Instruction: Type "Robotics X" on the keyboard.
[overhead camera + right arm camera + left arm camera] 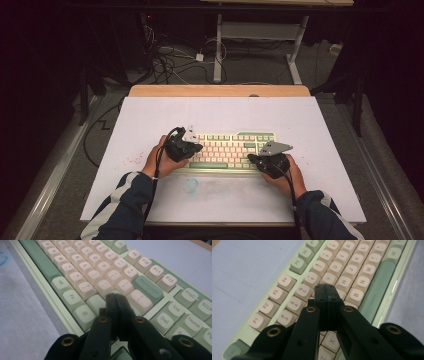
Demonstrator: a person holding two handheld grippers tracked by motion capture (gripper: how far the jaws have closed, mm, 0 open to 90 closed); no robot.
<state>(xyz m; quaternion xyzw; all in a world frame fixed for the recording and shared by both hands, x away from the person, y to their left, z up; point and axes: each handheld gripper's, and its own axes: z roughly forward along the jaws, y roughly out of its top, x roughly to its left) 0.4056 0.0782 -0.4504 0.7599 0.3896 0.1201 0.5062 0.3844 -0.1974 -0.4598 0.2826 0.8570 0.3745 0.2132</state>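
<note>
Your left gripper [327,291] and right gripper [116,300] both have jaws pressed together, holding nothing, tips poised over the keyboard [227,150]. Closed tips are wider than one key, so you risk pressing two at once or sliding off a cap. The keyboard sits near the table's [150,115] center, long axis running 9 to 3 o'clock, function row toward 12.

Dim, dark surroundings; lit table [150,115]; soft, slightly blurred close-ups.
</note>
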